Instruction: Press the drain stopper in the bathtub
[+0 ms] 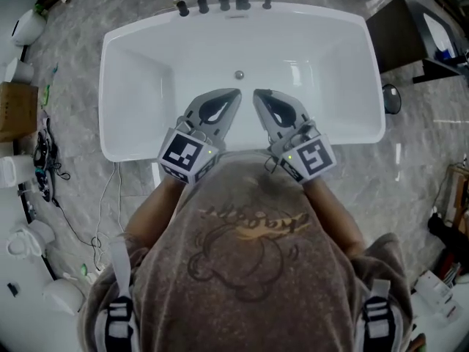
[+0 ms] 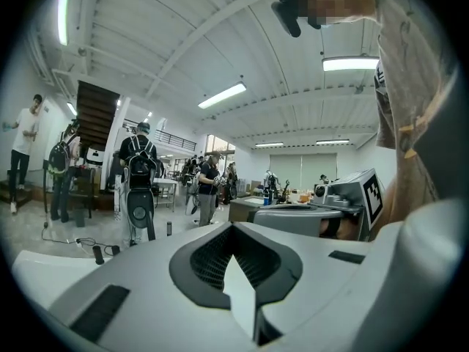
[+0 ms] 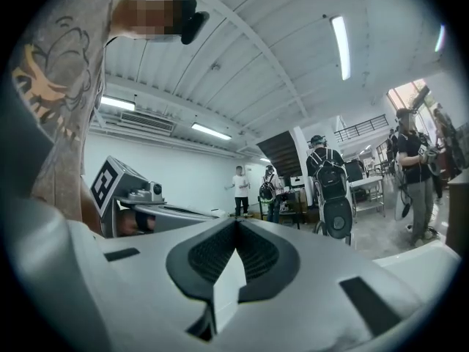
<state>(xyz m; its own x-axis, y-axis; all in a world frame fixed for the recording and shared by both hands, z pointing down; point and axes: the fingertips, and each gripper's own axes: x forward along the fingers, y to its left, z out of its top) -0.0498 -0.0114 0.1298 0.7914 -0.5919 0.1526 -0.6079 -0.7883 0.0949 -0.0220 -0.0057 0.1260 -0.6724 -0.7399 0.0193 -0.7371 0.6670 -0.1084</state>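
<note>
1. The shirt was grey-brown and short-sleeved, with a yellow-brown cartoon print.
2. Pale straps with striped buckles crossed both shoulders.
3. The left gripper and right gripper were grey, black-lined inside, each with a black-and-white marker cube.

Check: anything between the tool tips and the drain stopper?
Nothing. Head view shows only bare white bathtub floor between the left tool, the right tool and the drain stopper.

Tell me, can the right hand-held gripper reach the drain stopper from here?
Probably yes: the right hand-held gripper, jaws shut, hangs over the bathtub just short of the drain stopper, nothing between.
</note>
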